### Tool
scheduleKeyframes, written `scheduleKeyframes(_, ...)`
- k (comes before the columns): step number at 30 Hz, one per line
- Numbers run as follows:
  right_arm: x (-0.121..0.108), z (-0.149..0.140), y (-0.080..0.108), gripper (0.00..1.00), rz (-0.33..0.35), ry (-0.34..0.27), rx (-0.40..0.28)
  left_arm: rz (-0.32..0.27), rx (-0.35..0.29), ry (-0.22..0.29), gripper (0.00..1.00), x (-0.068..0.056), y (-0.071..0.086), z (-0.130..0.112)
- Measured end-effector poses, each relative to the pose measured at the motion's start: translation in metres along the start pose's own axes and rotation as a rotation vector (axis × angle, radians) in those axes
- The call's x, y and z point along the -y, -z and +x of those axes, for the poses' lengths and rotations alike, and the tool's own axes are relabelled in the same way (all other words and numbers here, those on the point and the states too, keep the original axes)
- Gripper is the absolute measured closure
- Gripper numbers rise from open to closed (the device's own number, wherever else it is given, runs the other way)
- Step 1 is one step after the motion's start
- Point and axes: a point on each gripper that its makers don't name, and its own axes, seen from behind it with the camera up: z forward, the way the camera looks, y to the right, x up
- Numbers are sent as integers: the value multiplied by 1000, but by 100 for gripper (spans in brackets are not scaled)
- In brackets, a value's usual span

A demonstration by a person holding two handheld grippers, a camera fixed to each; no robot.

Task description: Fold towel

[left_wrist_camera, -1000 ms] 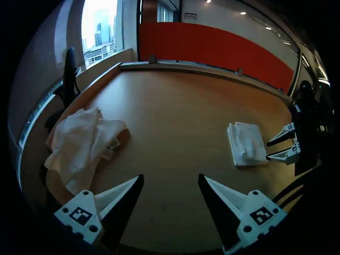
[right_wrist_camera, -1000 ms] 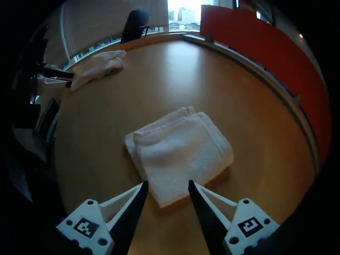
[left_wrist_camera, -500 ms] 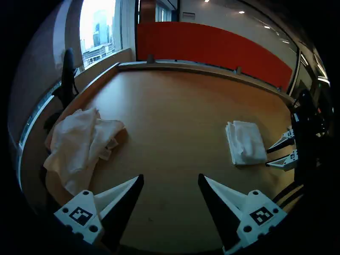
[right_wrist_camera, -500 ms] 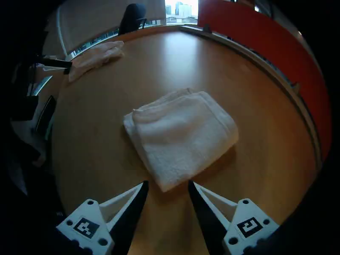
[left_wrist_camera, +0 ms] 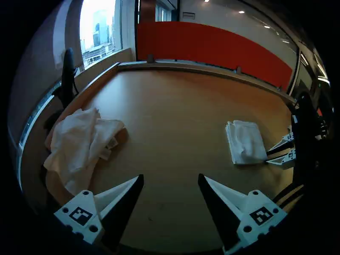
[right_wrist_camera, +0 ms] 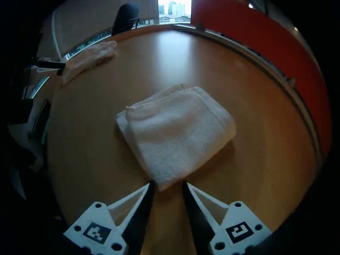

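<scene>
Wooden table (left_wrist_camera: 178, 110), red partition (left_wrist_camera: 212, 46) behind. Folded towel (right_wrist_camera: 176, 131) lies flat. Crumpled towel (left_wrist_camera: 80, 144) well apart. Right gripper (right_wrist_camera: 167, 183) narrowly apart, tips flanking folded towel's near corner. Left gripper (left_wrist_camera: 170, 176) spread wide.

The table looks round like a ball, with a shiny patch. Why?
Right gripper view: the fisheye lens bends the table at its edge, and the sheen is window light bouncing off the wood. Left gripper view: the window glares white, the room around it dim.
</scene>
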Motion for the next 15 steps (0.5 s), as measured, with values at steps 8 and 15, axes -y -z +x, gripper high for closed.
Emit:
scheduleKeyframes(8,2,-2,-1,59,-4,-5,-1,1,0,-2,5,0,1,0)
scheduleKeyframes(15,1,-2,-1,90,-14,-10,-5,1,-2,-4,5,0,1,1)
